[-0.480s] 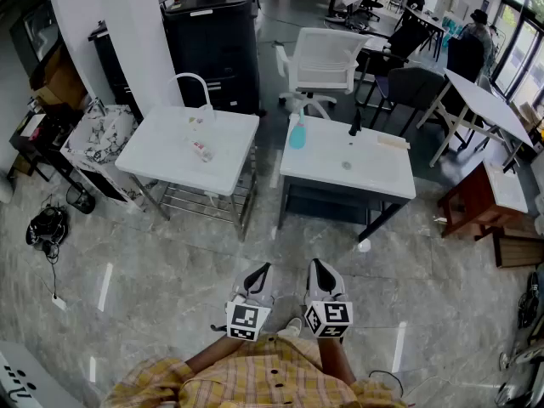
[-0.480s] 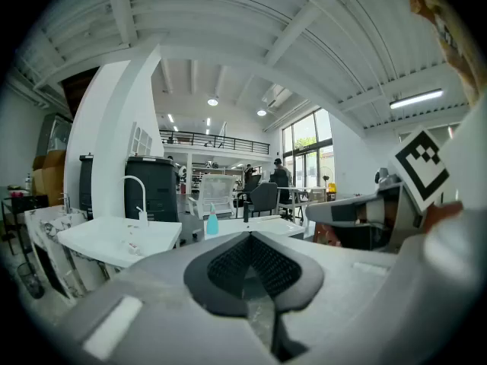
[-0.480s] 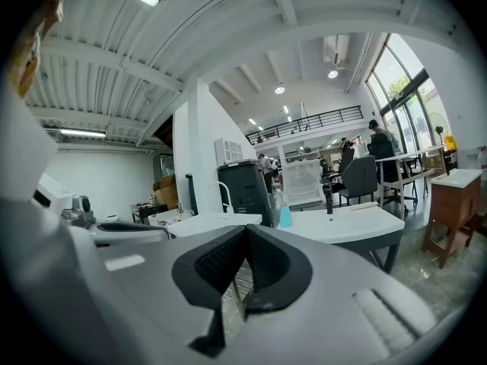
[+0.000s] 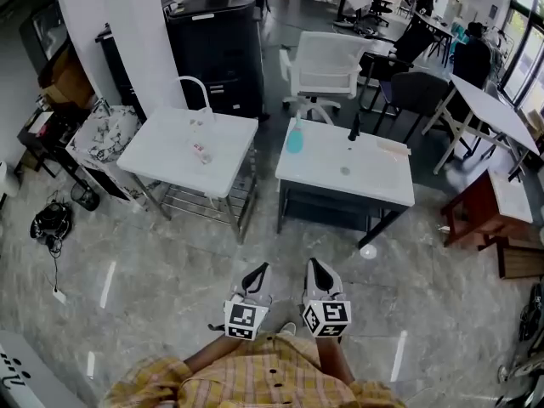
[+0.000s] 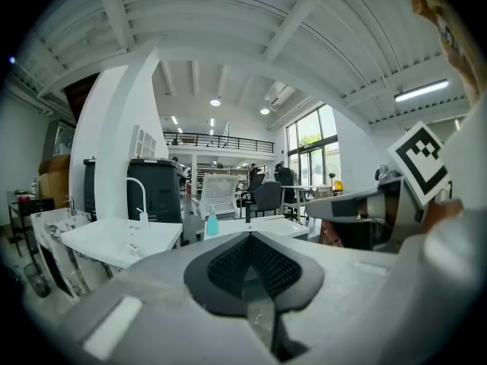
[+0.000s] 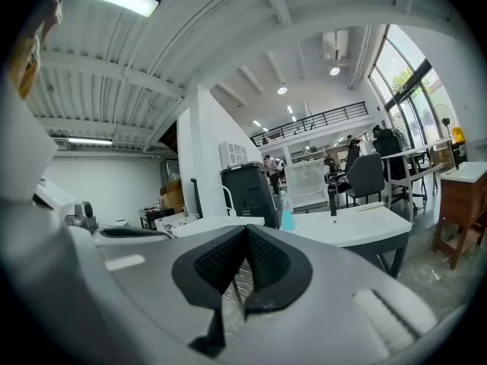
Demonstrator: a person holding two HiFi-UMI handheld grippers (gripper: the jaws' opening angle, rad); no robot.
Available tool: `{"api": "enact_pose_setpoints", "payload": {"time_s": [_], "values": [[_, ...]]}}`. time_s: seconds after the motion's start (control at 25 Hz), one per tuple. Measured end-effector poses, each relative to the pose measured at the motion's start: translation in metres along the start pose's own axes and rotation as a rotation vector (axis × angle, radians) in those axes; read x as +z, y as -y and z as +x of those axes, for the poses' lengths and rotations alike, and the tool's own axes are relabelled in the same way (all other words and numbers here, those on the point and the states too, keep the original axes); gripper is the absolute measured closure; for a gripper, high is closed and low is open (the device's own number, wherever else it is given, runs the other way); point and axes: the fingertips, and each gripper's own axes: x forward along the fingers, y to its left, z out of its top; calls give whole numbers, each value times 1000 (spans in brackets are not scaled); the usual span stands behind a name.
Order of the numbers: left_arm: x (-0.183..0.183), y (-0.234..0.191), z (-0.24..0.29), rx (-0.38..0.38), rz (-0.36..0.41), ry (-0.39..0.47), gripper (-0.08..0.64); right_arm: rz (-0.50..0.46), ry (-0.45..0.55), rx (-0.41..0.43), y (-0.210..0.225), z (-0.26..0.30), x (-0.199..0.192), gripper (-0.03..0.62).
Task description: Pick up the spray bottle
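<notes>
The spray bottle [image 4: 295, 137] is translucent teal, pale at the top, and the table [image 4: 374, 177] under it is white. The second table [image 4: 166, 155] is white too. The left gripper [image 4: 263, 269] and the right gripper [image 4: 314, 264] are pale grey with black ribbed pads [image 5: 228, 268] (their cubes bear black-and-white square markers). The shirt [image 4: 255, 379] is yellow plaid. The floor [image 4: 170, 262] is grey and marble-veined.

The spray bottle [image 4: 295, 134], translucent blue-teal, stands upright at the far left corner of the white surface [image 4: 365, 181].

Left tool [image 5: 249, 248] jaws together, apparently empty, spray bottle [image 5: 212, 224] well ahead
</notes>
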Motion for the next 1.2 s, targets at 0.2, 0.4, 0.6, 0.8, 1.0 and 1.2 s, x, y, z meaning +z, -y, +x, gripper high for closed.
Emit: {"api": "enact_pose_setpoints", "payload": {"time_s": [0.2, 0.4, 0.6, 0.8, 1.0, 1.2], "values": [[2, 22, 16, 31, -9, 7, 560, -15, 18, 45, 24, -6, 8, 598], [-12, 49, 19, 42, -8, -31, 560, 2, 14, 64, 43, -14, 0, 597], [-14, 57, 30, 47, 1, -46, 560, 23, -8, 81, 58, -9, -8, 597], [-18, 54, 49, 45, -14, -62, 560, 5, -43, 101, 64, 5, -13, 595], [-16, 39, 80, 38, -30, -47, 560, -11, -64, 85, 77, 37, -12, 594], [-9, 8, 130, 37, -45, -26, 560, -32, -67, 88, 90, 85, -2, 592]]}}
